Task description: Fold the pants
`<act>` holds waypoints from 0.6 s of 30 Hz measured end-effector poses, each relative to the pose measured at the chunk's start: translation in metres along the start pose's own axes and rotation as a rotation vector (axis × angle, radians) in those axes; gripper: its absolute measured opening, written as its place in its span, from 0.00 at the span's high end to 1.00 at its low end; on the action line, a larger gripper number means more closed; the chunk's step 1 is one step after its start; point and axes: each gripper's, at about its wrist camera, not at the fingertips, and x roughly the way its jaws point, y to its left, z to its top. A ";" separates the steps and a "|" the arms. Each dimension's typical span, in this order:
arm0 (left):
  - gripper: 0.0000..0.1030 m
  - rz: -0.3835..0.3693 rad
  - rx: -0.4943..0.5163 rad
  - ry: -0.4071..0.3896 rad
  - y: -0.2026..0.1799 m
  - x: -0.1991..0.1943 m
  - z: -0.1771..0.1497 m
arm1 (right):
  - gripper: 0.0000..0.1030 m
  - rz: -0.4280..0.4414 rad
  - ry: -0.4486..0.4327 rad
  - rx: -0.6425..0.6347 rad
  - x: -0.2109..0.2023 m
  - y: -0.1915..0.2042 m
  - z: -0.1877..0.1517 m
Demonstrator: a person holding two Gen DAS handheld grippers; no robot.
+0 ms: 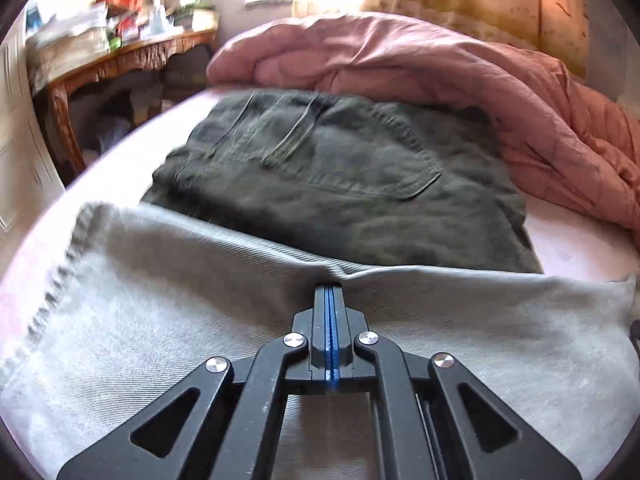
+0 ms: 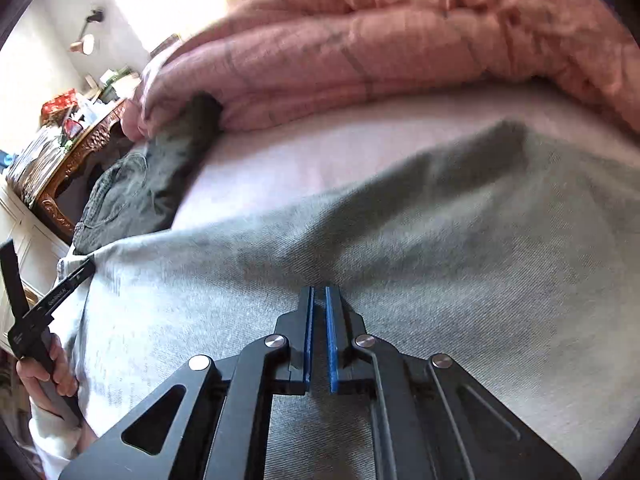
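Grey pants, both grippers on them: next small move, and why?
Probably carry the pinched edge on across the bed. The left gripper is shut on the grey pants, the right gripper nips a ridge of them, and the cloth lies draped, not yet flat. The dark green pants sit beyond.

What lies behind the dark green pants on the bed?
A bunched pink quilt lies directly behind the dark green pants, overlapping their far edge. Whatever is beneath the quilt is covered.

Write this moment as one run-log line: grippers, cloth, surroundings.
left gripper: shut on grey pants | right gripper: shut on grey pants | dark green pants: folded beyond | pink duvet: bunched behind
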 end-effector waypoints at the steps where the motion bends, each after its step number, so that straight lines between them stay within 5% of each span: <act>1: 0.96 -0.004 -0.016 0.002 0.006 0.000 0.000 | 0.95 -0.057 -0.021 -0.001 -0.004 -0.005 0.000; 3: 0.96 0.033 -0.008 -0.001 0.012 0.001 -0.002 | 0.95 -0.187 -0.026 -0.007 -0.002 -0.017 0.000; 6: 0.96 0.015 -0.010 0.010 0.021 0.002 -0.004 | 0.96 -0.107 -0.017 0.106 -0.008 -0.046 0.004; 9: 0.97 0.001 -0.013 -0.002 0.025 -0.004 -0.006 | 0.96 -0.211 -0.067 0.134 -0.025 -0.058 0.000; 14: 0.97 -0.219 -0.019 -0.043 0.013 -0.051 -0.022 | 0.96 -0.020 -0.113 0.053 -0.064 -0.039 -0.023; 18: 0.96 -0.264 0.196 -0.103 -0.052 -0.105 -0.054 | 0.96 0.055 -0.080 -0.062 -0.066 0.007 -0.051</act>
